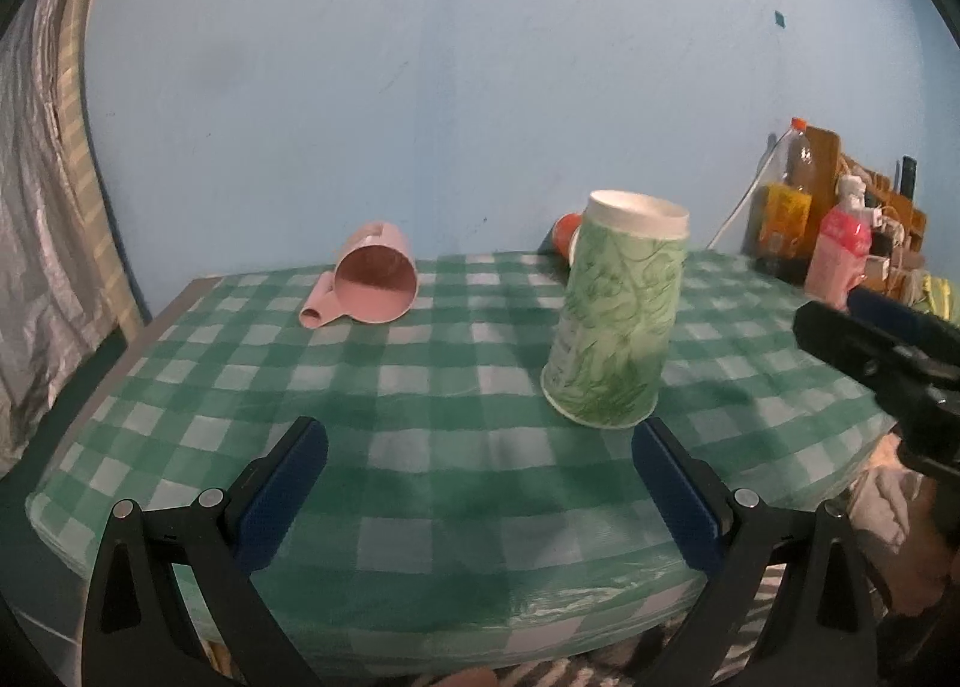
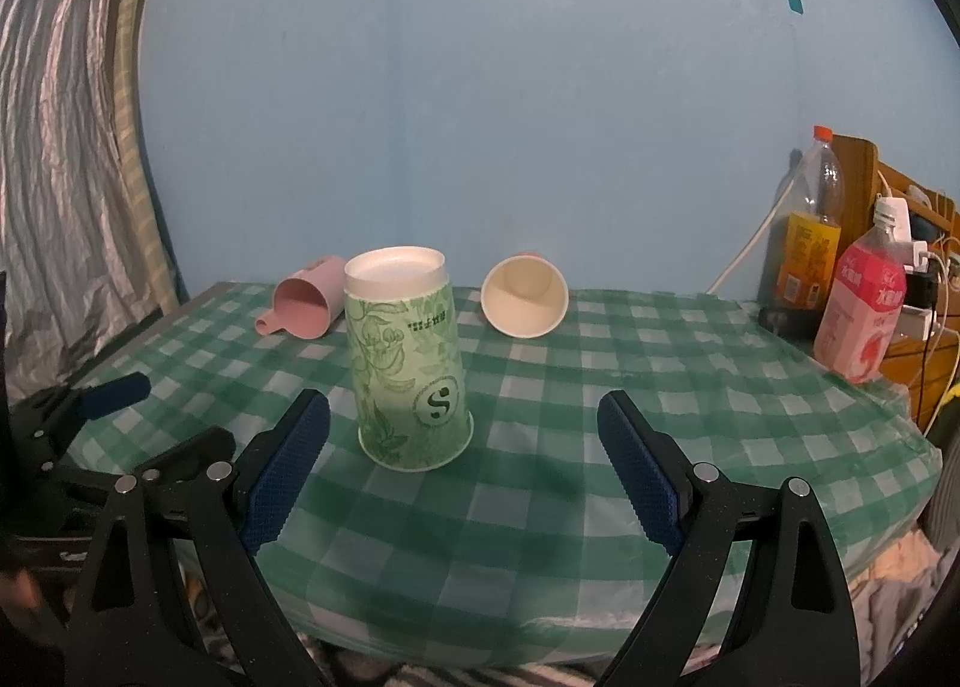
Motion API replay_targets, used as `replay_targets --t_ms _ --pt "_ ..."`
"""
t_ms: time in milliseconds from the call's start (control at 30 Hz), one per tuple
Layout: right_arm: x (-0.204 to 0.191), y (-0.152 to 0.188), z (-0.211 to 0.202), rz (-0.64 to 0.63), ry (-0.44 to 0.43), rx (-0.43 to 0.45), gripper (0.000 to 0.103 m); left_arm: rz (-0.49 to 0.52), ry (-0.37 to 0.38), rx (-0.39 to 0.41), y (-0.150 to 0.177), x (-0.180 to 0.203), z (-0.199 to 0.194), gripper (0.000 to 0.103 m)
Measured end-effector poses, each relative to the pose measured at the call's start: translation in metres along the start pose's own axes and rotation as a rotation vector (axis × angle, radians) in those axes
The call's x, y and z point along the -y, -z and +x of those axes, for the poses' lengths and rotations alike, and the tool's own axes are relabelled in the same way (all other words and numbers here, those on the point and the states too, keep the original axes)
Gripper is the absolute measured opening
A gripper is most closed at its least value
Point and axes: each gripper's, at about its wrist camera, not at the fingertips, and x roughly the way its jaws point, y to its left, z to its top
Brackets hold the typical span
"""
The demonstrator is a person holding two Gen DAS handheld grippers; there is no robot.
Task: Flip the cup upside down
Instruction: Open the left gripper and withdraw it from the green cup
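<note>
**Both tongs released, green cup mouth-down on the desk**

Nearest the lens, the left tongs (image 1: pixel 480 447) stand spread wide, blue pads apart with nothing between them, poised over the near edge of the desk (image 1: pixel 420 387). Likewise the right tongs (image 2: pixel 462 423) are released, their blue pads well apart and gripping nothing; the left view shows them as a dark shape at the right edge (image 1: pixel 870 351), and the right view shows the left tongs at its left edge (image 2: pixel 90 405).

Largest in the scene is the pale blue wall (image 2: pixel 480 87) behind the desk, with a silvery curtain (image 2: pixel 60 147) at far left. A green and white checked cloth (image 2: pixel 540 417) covers the desk.

On the cloth, the green paper cup (image 2: pixel 408 363) stands upside down, its wide mouth on the cloth and its white base uppermost. It sits just beyond the right tongs' left pad, free of both tongs; in the left view (image 1: pixel 618 321) it lies near the right pad.

At far right stand a tall bottle with an orange cap (image 2: pixel 807 225) and a pink bottle (image 2: pixel 864 303), close together. At far left a pink mug (image 2: pixel 306 297) lies on its side, mouth facing the near side. Right of it, a cream paper cup (image 2: pixel 525 297) also lies on its side, mouth toward the near side.
</note>
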Motion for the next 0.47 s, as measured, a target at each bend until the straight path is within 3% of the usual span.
replay_targets --t_ms 467 --pt "-0.0015 0.001 0.0013 -0.008 -0.002 -0.005 0.09 0.038 -0.025 0.049 0.0001 0.0044 -0.0078 0.102"
